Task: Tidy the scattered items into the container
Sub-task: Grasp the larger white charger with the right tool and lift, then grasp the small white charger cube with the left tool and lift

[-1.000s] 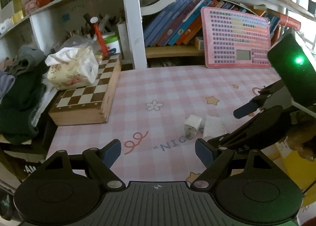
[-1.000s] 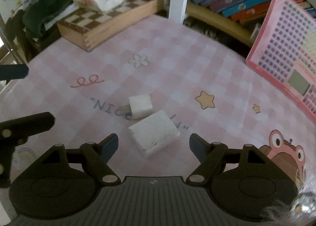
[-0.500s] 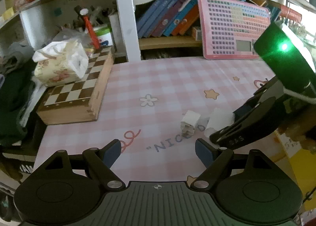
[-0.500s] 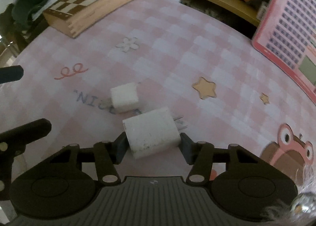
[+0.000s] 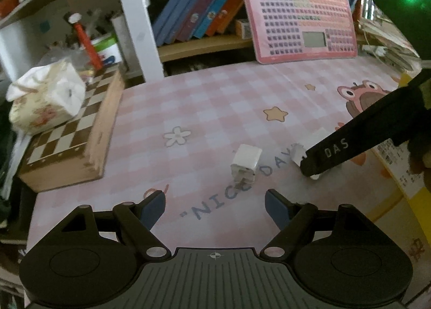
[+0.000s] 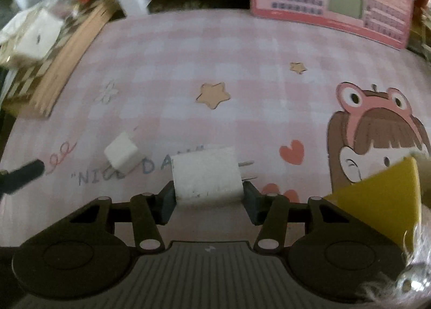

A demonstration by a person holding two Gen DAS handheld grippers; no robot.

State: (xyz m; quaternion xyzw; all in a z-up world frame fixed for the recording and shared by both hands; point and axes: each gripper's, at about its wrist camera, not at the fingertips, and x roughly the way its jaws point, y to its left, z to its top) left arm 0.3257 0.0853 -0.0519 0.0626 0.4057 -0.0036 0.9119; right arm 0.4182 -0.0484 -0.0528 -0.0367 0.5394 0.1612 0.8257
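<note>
Tidying barely begun: right gripper (image 6: pixel 208 199), jaws just closed, clamped the larger white charger (image 6: pixel 206 175) on the pink tablecloth (image 6: pixel 215 52); left gripper (image 5: pixel 215 205) gaped empty near the smaller charger (image 5: pixel 246 164); yellow box (image 6: pixel 382 201) beside, contents unseen.

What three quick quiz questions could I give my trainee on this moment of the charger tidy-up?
1. True or false: the right hand-held gripper has its pads on the larger white charger.
2. Which best describes the left hand-held gripper? A) shut on the smaller charger B) open, nothing between its fingers C) shut on a book
3. What lies on the chessboard box?

Key
1. True; its jaws have just been closing onto it.
2. B; the smaller white charger lies on the pink mat ahead of it.
3. A tissue pack.
</note>
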